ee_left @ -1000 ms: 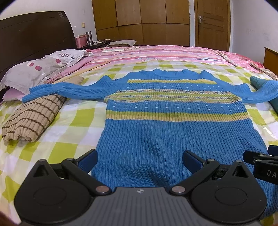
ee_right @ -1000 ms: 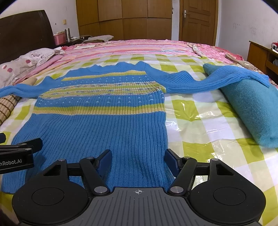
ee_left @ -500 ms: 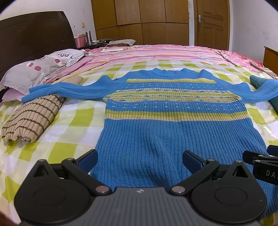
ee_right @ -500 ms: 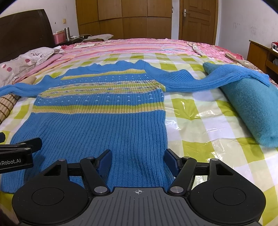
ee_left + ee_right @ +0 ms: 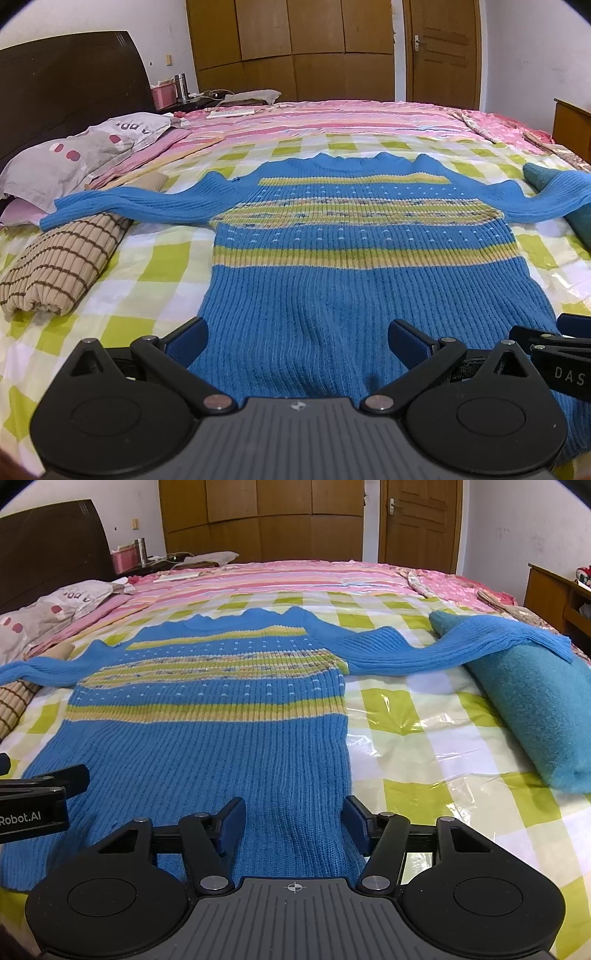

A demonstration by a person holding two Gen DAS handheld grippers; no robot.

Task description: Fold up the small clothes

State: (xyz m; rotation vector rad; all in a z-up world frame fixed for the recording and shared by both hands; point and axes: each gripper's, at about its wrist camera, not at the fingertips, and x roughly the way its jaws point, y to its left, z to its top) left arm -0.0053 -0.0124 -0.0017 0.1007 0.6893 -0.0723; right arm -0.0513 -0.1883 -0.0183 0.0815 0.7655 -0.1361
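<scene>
Bed (image 5: 122,295): wide, covered by a green-and-white checked sheet with a clear plastic film over it; a pink striped blanket (image 5: 332,118) covers the far half. Dark headboard (image 5: 66,81) at the left, wooden wardrobe (image 5: 258,517) and door (image 5: 417,520) behind.

Blue sweater (image 5: 362,280): knit, with yellow-green bands across the chest. It lies flat and face up in the middle of the checked sheet, hem toward the viewer, neck away. Both sleeves are spread out sideways. The left sleeve end rests on a rolled brown-checked cloth (image 5: 62,266); the right sleeve drapes over a teal fuzzy cushion (image 5: 535,705).

Grey pillow (image 5: 70,158) with pink spots, at the head of the bed on the left, apart from the sweater.

Left gripper (image 5: 297,341): at the hem, left half of the garment. Jaws stand wide apart, knit visible between them, pads not pressing on it.

Right gripper (image 5: 293,823): at the hem, right corner of the garment. Jaws have just been closing and now stand narrower than the left pair, with a strip of hem fabric between them; a gap still shows at each pad, so no clamp yet.
</scene>
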